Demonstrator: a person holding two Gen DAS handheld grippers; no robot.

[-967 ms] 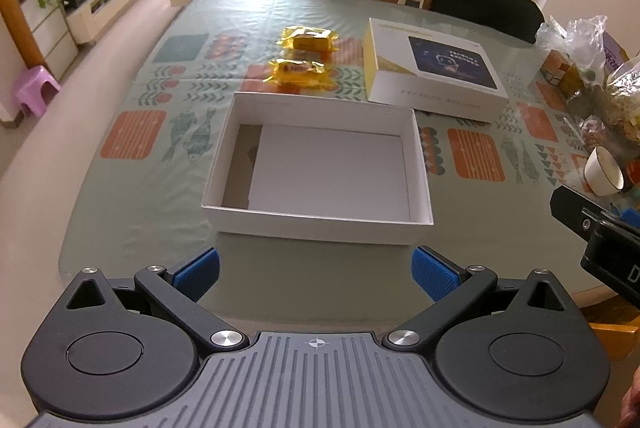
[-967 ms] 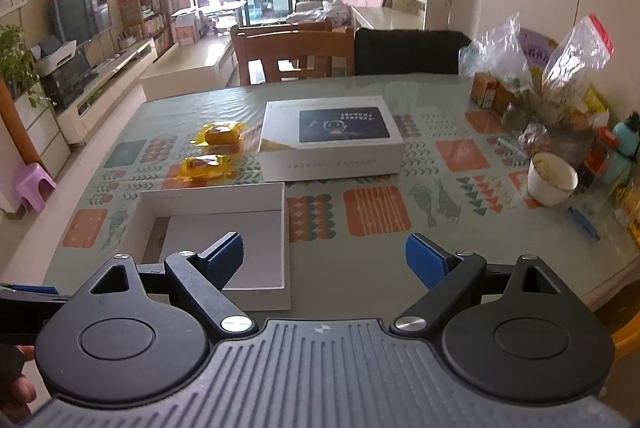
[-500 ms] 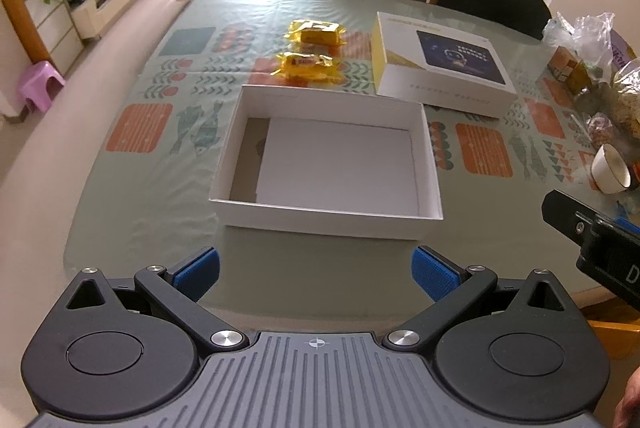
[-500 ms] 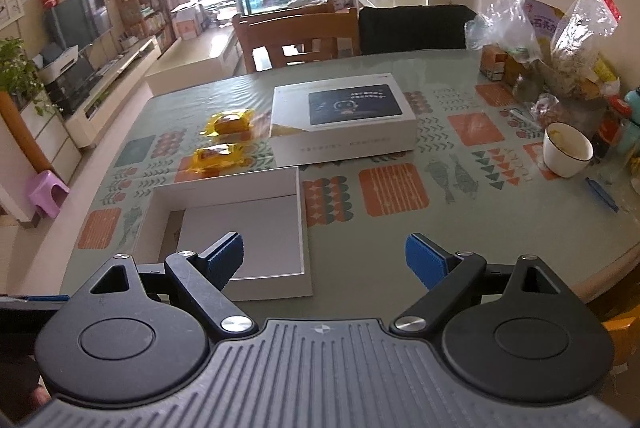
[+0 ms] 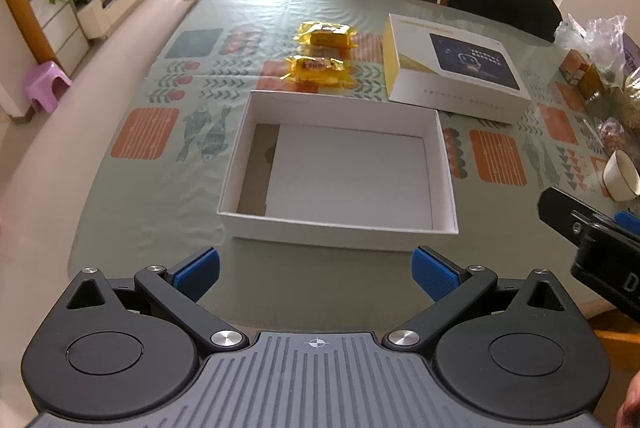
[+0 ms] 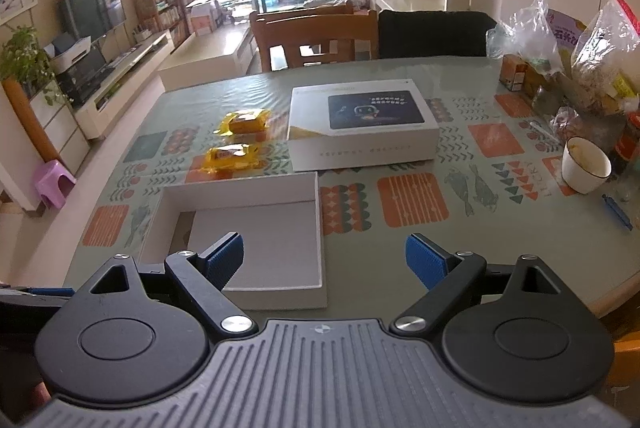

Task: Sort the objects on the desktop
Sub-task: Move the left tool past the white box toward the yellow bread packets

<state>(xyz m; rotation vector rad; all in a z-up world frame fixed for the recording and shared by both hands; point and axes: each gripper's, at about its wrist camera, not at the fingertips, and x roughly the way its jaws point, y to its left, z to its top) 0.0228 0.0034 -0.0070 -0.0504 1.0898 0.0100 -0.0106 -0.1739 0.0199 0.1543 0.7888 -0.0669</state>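
The open white box (image 5: 340, 179) is lying on the worktop (image 5: 132, 211) right in front of both tools, and it is holding only a flat white insert sheet; none of the loose things is sitting inside it. In the left wrist view, the two yellow snack packets are lying on the cloth beyond the box's far wall, at about 12 o'clock from it: the nearer packet (image 5: 318, 67) is resting just beyond the wall, and the farther packet (image 5: 326, 35) is sitting a little past that one, apart from it. The printed lid (image 5: 456, 67) is lying face up at roughly 2 o'clock from the box, close to its far right corner.

The left tool (image 5: 316, 270) is hovering over the near edge of the worktop with its blue pads standing wide apart and gripping nothing. The right tool (image 6: 324, 260) is likewise standing spread and empty, its left pad showing over the box's near right part.

Judging by how things are lying, the sorting is looking unfinished if the packets are meant for the box and the lid for its top: both packets and the lid are sitting outside. The same scene would equally suit a box just emptied out, so the stage is staying unsettled.
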